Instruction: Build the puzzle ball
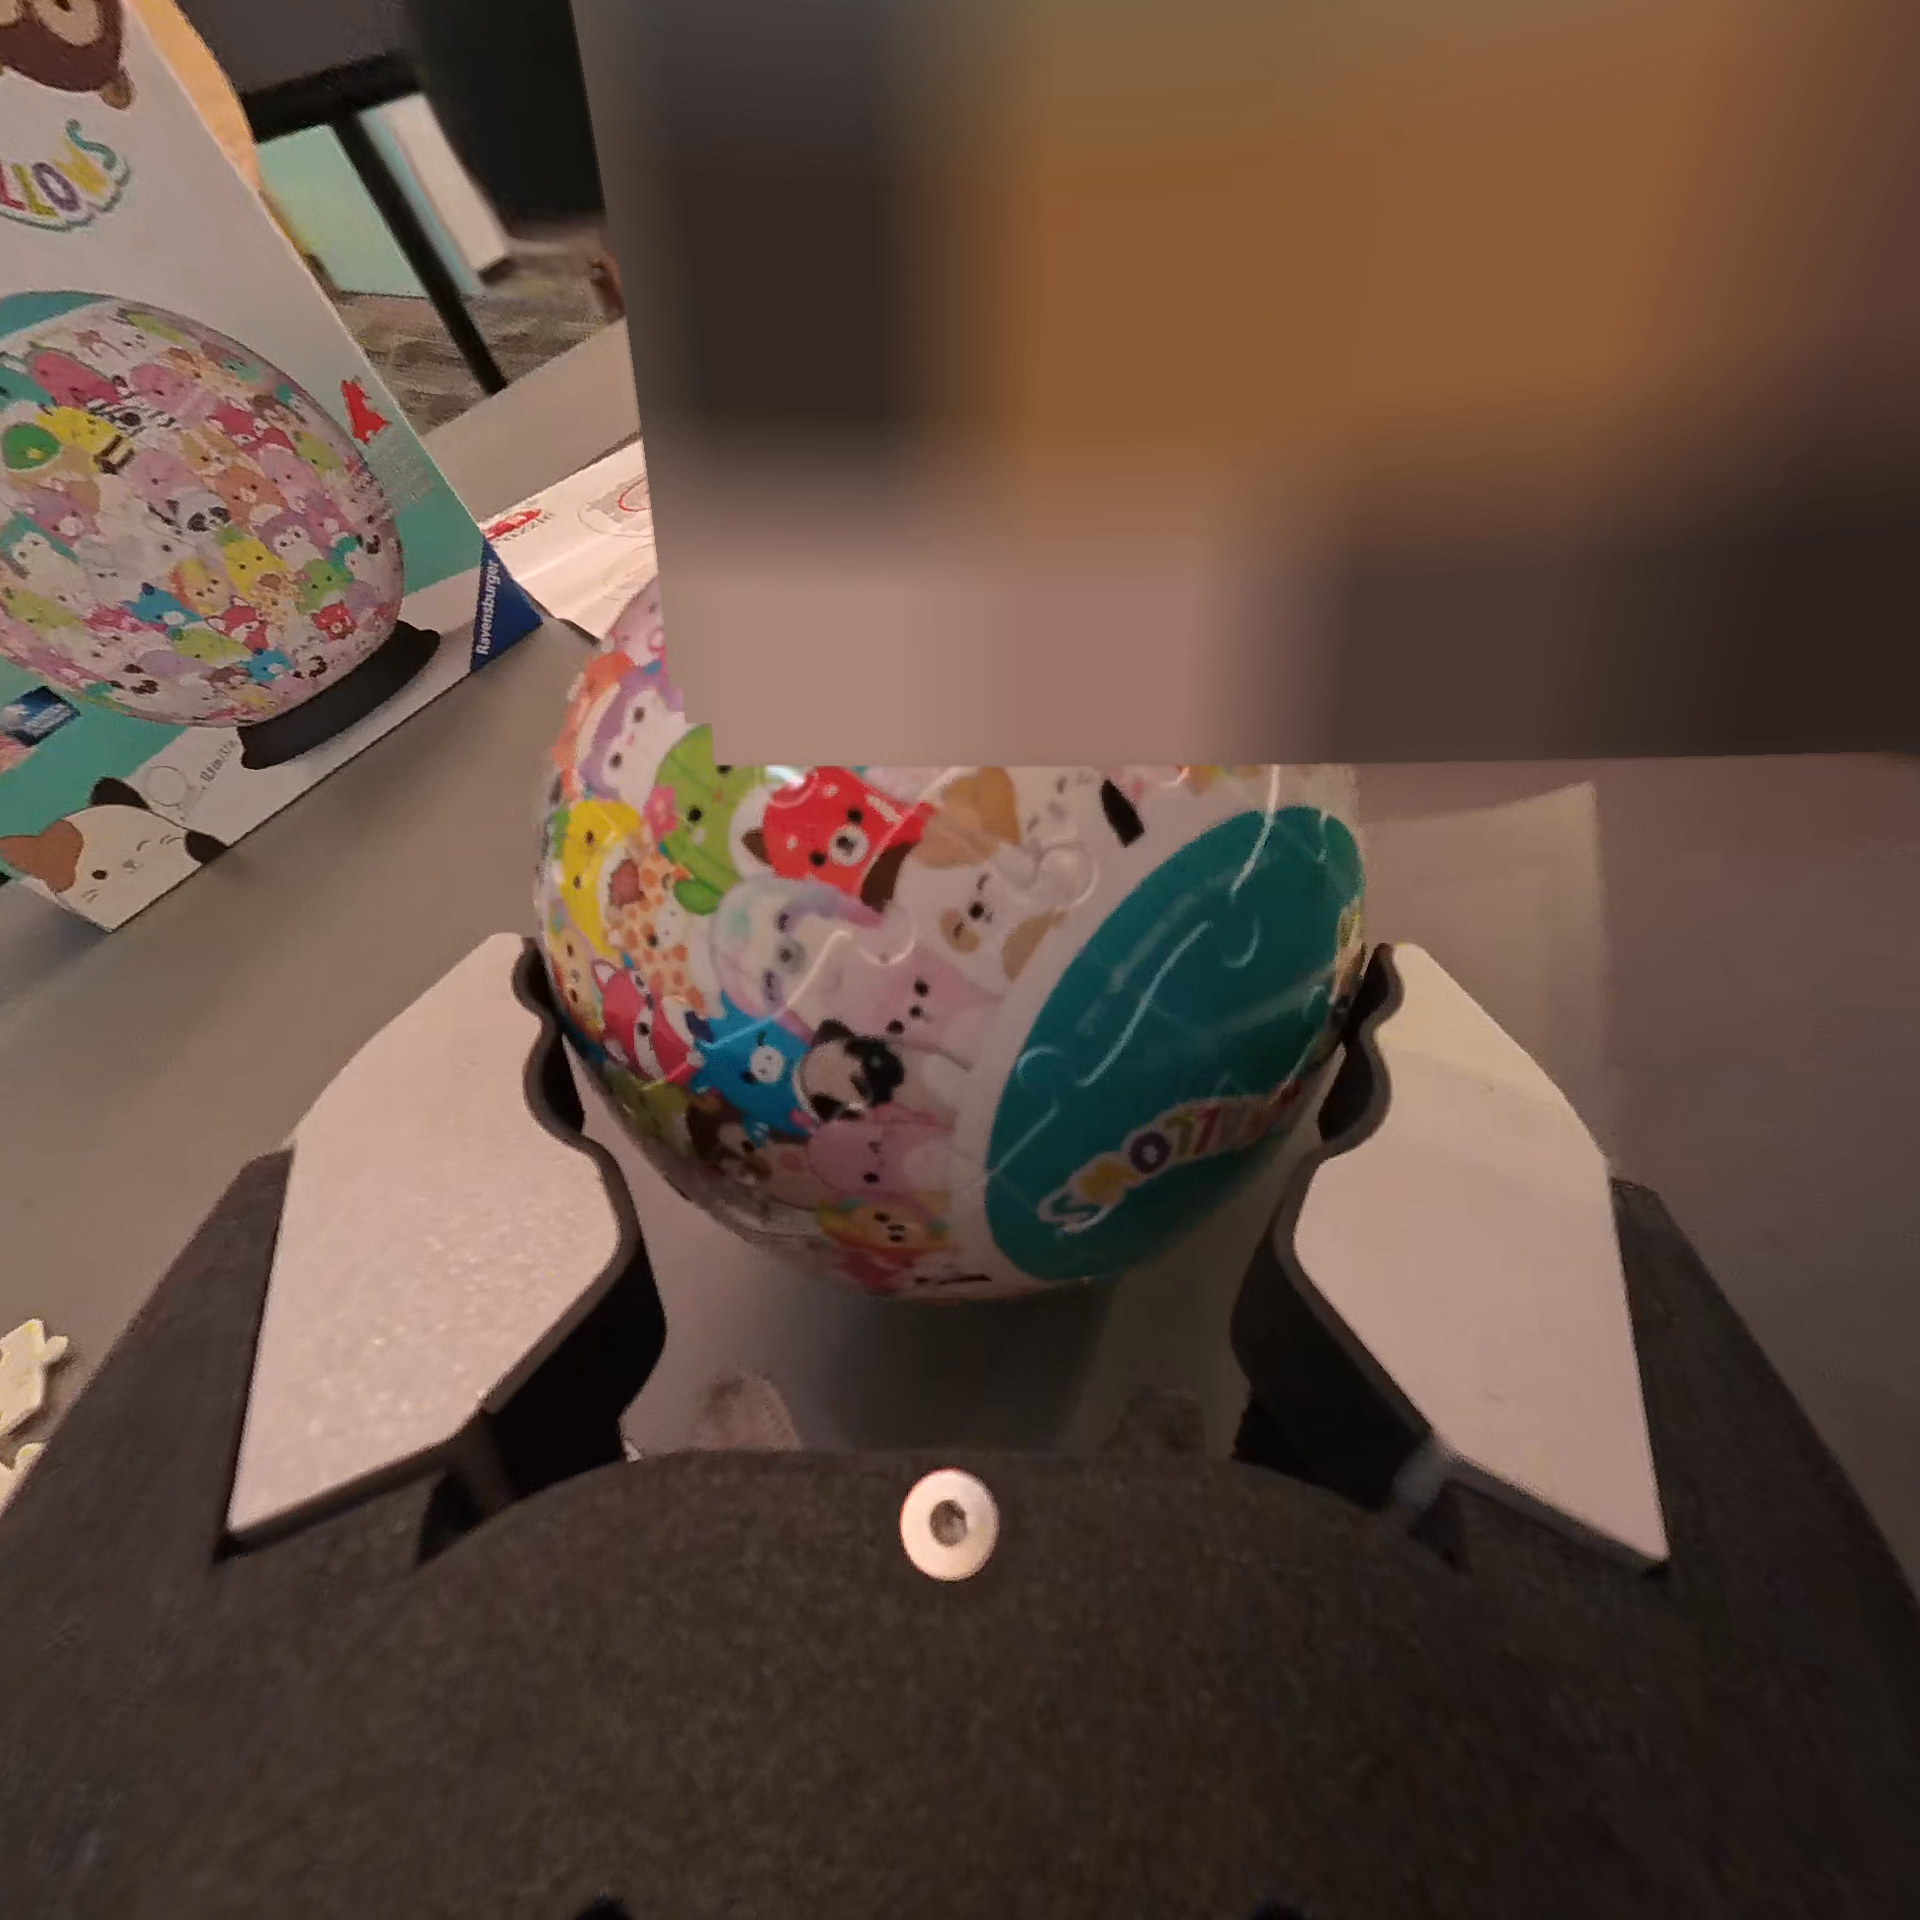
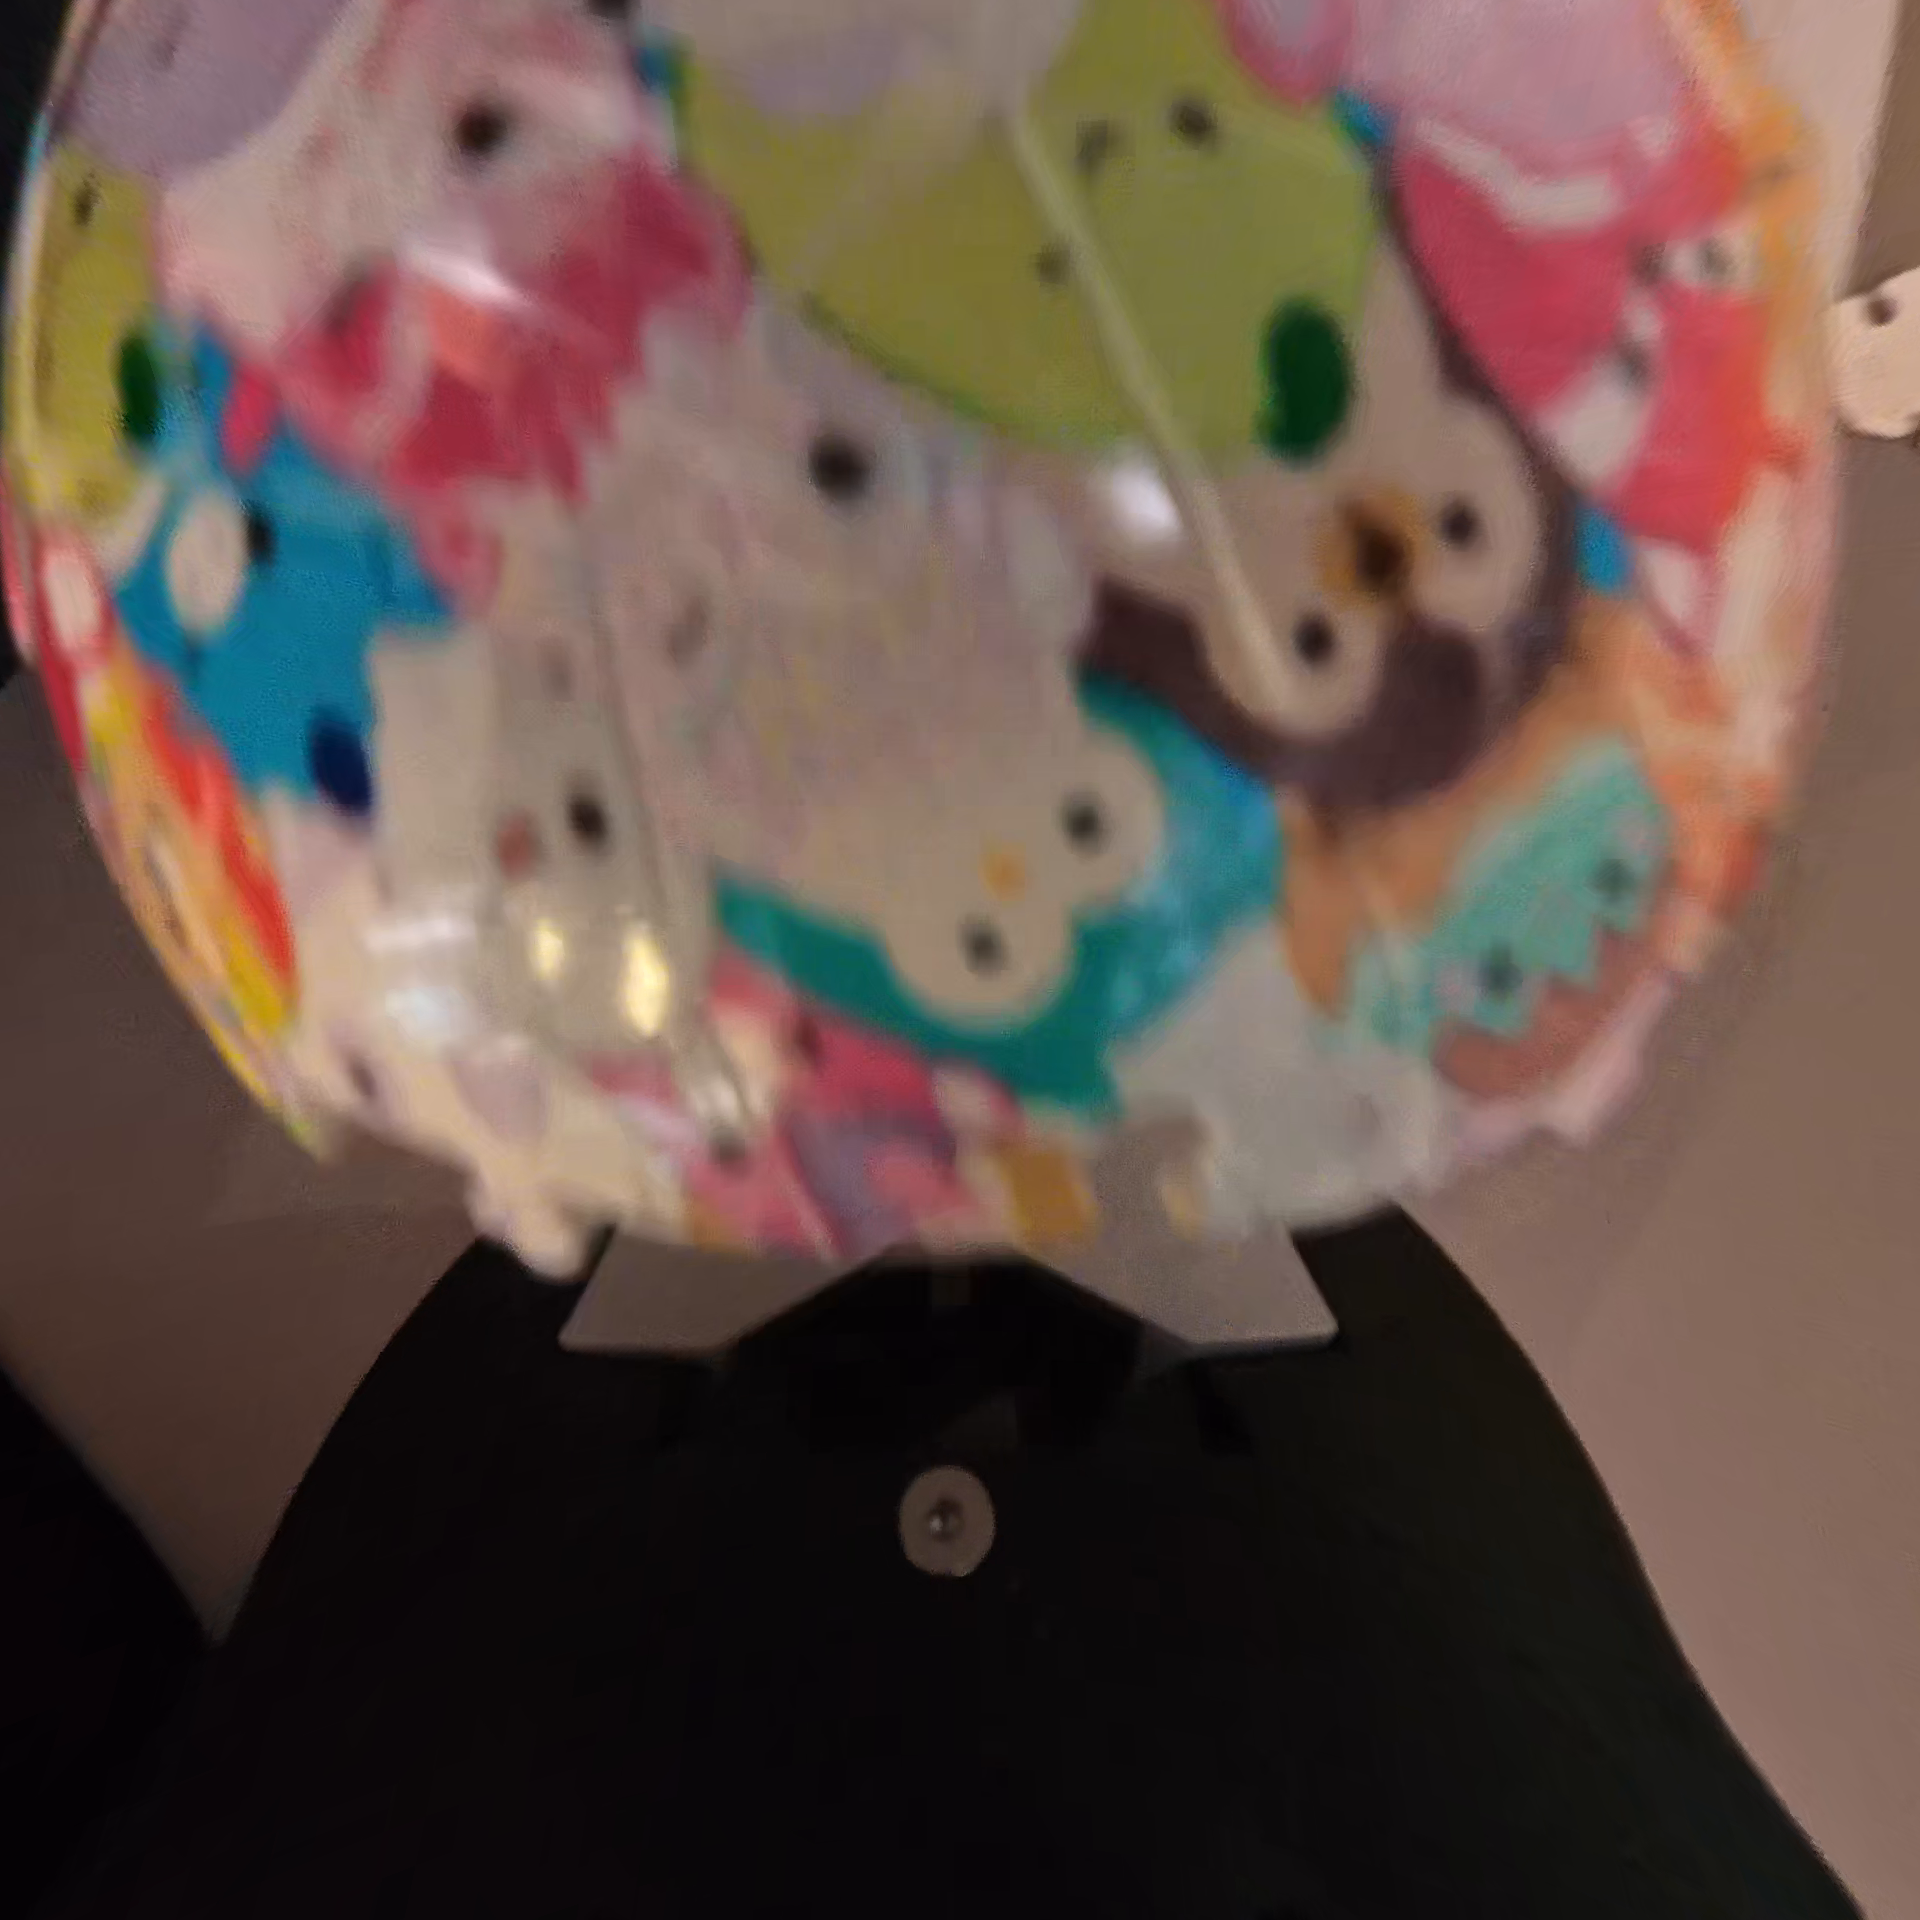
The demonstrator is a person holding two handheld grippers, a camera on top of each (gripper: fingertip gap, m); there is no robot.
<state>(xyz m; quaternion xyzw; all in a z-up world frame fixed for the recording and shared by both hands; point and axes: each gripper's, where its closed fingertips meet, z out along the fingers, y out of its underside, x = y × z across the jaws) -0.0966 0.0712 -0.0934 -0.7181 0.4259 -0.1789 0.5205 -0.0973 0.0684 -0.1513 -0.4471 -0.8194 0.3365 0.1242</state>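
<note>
The puzzle ball (image 1: 914, 997) is a glossy sphere covered in colourful cartoon animals, with a teal round patch on its right side. My left gripper (image 1: 951, 997) has its jaws wide apart, and both fingertips (image 1: 540, 997) press on the ball's sides and hold it over the grey table (image 1: 1662, 935). In the right wrist view the ball (image 2: 935, 623) is blurred and fills the upper frame, and its lower edge is jagged. My right gripper (image 2: 945, 1288) sits right under that edge with its fingers close together. Their tips are hidden behind the ball.
The puzzle box (image 1: 208, 540) stands at the far left with a paper sheet (image 1: 582, 540) beside it. Loose pale pieces (image 1: 26, 1371) lie at the left edge. Another loose piece (image 2: 1875, 353) lies at the right in the right wrist view.
</note>
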